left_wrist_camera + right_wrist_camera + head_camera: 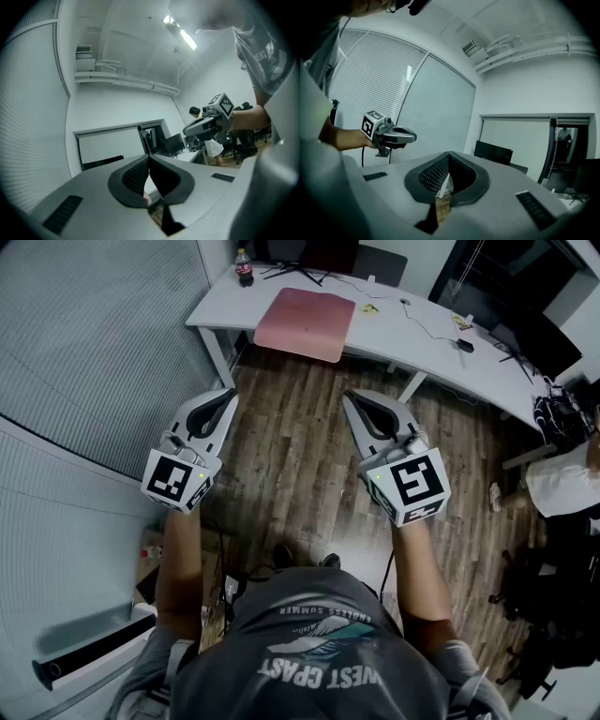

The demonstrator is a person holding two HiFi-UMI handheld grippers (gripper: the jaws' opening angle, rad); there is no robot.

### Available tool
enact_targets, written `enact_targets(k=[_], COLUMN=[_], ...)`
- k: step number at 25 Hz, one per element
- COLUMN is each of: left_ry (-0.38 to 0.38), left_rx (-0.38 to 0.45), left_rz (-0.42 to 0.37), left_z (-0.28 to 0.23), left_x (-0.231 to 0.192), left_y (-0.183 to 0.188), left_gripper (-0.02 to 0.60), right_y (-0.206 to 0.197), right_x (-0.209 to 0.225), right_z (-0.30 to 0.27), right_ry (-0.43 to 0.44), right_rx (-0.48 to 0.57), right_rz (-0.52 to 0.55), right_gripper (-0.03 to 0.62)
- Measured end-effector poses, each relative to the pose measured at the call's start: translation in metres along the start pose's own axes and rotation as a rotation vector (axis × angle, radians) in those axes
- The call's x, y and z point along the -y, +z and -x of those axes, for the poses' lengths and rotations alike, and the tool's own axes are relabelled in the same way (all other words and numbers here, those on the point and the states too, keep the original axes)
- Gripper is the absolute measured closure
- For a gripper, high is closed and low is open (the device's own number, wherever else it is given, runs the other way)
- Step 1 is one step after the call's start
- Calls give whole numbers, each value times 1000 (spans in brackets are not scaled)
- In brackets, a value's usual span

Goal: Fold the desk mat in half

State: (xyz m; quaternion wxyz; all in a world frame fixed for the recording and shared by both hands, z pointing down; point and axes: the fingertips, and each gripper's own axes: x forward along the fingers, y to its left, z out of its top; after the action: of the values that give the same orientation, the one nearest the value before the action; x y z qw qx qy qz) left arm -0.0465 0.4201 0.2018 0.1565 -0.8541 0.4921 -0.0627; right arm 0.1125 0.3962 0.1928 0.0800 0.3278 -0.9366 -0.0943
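Note:
A pink desk mat [306, 322] lies flat on the white desk [403, 334] at the far end of the room, its near edge hanging slightly over the desk front. My left gripper [227, 396] is held up over the wood floor, well short of the desk, jaws shut on nothing. My right gripper [351, 399] is level with it to the right, also shut and empty. In the left gripper view the jaws meet at the tips [148, 157] and the right gripper [212, 123] shows beyond. In the right gripper view the jaws [449, 153] are closed and the left gripper [389, 133] shows at left.
A bottle [244, 268] stands at the desk's left end. A monitor stand [296, 273], cables, a mouse [465, 345] and small items lie on the desk. A slatted wall [94, 343] runs along the left. A person [562, 479] sits at right among chairs.

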Motion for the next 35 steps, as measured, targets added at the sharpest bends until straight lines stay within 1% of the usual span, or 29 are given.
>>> enact_targets(k=[14, 21, 25, 29, 35], left_ry=[-13, -20, -17, 13, 71], left_rx=[4, 10, 6, -22, -75], left_rz=[29, 57, 66, 71, 62], left_z=[1, -2, -15, -34, -69], left_x=[-35, -52, -62, -80, -102], left_y=[-26, -40, -53, -74, -86], left_gripper=[563, 563, 563, 563, 563], right_y=[-9, -11, -21, -40, -61], right_x=[-9, -9, 7, 33, 78], right_z=[-34, -49, -64, -90, -127], right_ry=[-17, -7, -11, -11, 36], right_rx=[-34, -16, -27, -33, -33], right_rz=[0, -70, -74, -75, -101], right_gripper=[569, 569, 569, 569, 569])
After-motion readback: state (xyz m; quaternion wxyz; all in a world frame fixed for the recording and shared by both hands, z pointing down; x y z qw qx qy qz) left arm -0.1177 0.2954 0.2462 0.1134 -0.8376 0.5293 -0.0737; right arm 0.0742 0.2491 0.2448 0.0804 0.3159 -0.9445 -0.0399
